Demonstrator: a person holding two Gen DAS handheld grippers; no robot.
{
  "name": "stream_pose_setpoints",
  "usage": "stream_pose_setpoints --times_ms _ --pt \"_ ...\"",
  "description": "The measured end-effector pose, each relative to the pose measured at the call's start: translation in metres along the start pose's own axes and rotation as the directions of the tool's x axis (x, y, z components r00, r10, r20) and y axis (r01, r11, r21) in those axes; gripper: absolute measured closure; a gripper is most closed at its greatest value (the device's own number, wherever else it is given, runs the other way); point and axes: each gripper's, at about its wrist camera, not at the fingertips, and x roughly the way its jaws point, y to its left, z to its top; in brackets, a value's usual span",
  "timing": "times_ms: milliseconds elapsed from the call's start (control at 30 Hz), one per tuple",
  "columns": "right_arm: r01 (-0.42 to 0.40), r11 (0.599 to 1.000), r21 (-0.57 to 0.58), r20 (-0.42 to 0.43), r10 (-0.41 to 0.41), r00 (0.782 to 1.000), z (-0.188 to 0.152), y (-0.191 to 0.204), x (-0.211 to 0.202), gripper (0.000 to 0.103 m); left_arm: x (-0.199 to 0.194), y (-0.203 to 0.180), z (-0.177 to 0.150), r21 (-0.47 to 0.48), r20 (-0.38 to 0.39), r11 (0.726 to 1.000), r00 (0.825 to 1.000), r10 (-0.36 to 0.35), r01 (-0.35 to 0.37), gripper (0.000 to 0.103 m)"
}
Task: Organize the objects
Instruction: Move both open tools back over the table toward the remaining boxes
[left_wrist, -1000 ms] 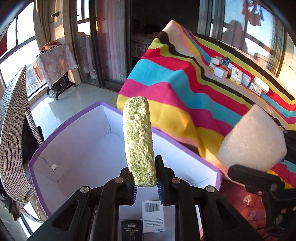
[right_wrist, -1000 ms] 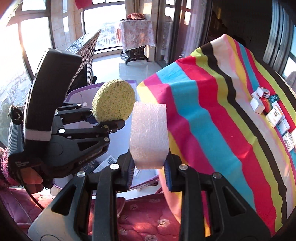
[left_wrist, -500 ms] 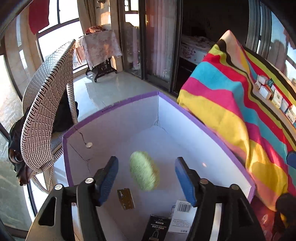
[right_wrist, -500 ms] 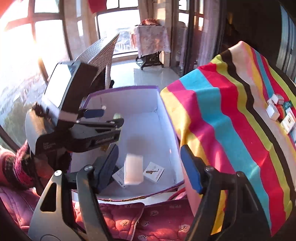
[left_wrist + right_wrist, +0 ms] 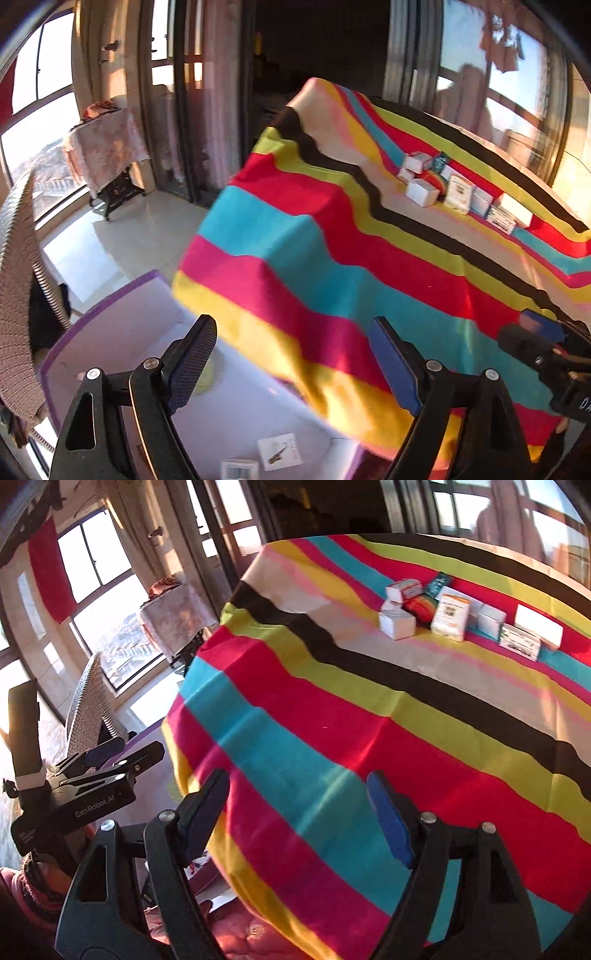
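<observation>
Just dropped both sponges into the purple box [image 5: 122,325] off the desk's near corner, so both claws, left [image 5: 291,362] and right [image 5: 299,812], have just been opening and gape empty. Remaining small boxes [image 5: 450,616] wait along the desk's [image 5: 332,720] far edge.

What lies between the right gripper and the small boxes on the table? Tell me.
Only bare striped tablecloth separates the open, empty right gripper from the boxes, shown in the right wrist view.

Both tools, left [image 5: 291,362] & right [image 5: 299,812], now empty, jaws just opened; sponge [image 5: 203,376] in box [image 5: 110,306].
</observation>
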Motion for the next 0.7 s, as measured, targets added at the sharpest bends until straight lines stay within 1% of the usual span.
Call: stream_pose_setpoints --times_ms 100,167,233,300,333,367,433,467,500,533,600,633,667,700 --pt "0.072 0.996 0.051 -0.006 -0.072 0.997 -0.002 -0.027 0.0 0.023 0.035 -0.052 0.021 0.062 -0.027 0.995 0.996 -0.08 0.082 0.018" --pt "0.123 0.989 0.084 -0.018 -0.122 0.992 -0.003 -0.045 0.001 0.023 0.064 -0.087 0.037 0.1 -0.048 0.99 0.994 -0.095 0.1 0.018" --pt "0.158 0.982 0.109 -0.027 -0.156 0.987 -0.003 -0.062 0.0 0.023 0.098 -0.112 0.053 0.095 -0.108 0.989 0.988 -0.106 0.117 0.018" --pt "0.203 0.973 0.107 -0.041 -0.199 0.979 0.0 -0.078 0.0 0.023 0.128 -0.128 0.066 0.073 -0.147 0.988 0.981 -0.123 0.135 0.017" --pt "0.229 0.969 0.095 -0.041 -0.226 0.973 0.004 -0.086 0.0 0.023 0.141 -0.135 0.072 0.069 -0.168 0.988 0.978 -0.122 0.135 0.017" --pt "0.252 0.964 0.081 -0.04 -0.25 0.967 0.008 -0.095 -0.001 0.022 0.147 -0.141 0.078 0.084 -0.162 0.99 0.982 -0.102 0.117 0.017" --pt "0.308 0.949 0.067 -0.042 -0.306 0.951 0.018 -0.117 0.001 0.021 0.159 -0.152 0.088 0.106 -0.187 0.984 0.975 -0.122 0.144 0.016" --pt "0.335 0.94 0.073 -0.049 -0.332 0.942 0.023 -0.13 0.003 0.02 0.165 -0.159 0.092 0.14 -0.214 0.98 0.971 -0.11 0.142 0.015" --pt "0.35 0.933 0.08 -0.059 -0.346 0.936 0.029 -0.143 0.008 0.02 0.17 -0.166 0.094 0.197 -0.233 0.973 0.97 -0.073 0.12 0.015" --pt "0.366 0.927 0.084 -0.074 -0.36 0.93 0.035 -0.156 0.013 0.02 0.171 -0.171 0.095 0.241 -0.235 0.963 0.97 -0.059 0.116 0.015" --pt "0.4 0.914 0.074 -0.091 -0.393 0.915 0.049 -0.181 0.023 0.02 0.171 -0.173 0.094 0.297 -0.222 0.946 0.973 -0.066 0.131 0.014" --pt "0.416 0.907 0.064 -0.087 -0.41 0.908 0.057 -0.194 0.027 0.02 0.171 -0.171 0.093 0.303 -0.214 0.943 0.974 -0.074 0.138 0.009" --pt "0.436 0.898 0.054 -0.079 -0.432 0.899 0.065 -0.205 0.029 0.02 0.172 -0.166 0.09 0.287 -0.205 0.946 0.974 -0.092 0.15 0.0" --pt "0.47 0.882 0.042 -0.069 -0.466 0.882 0.074 -0.217 0.031 0.02 0.175 -0.158 0.088 0.248 -0.216 0.952 0.968 -0.125 0.178 0.0"
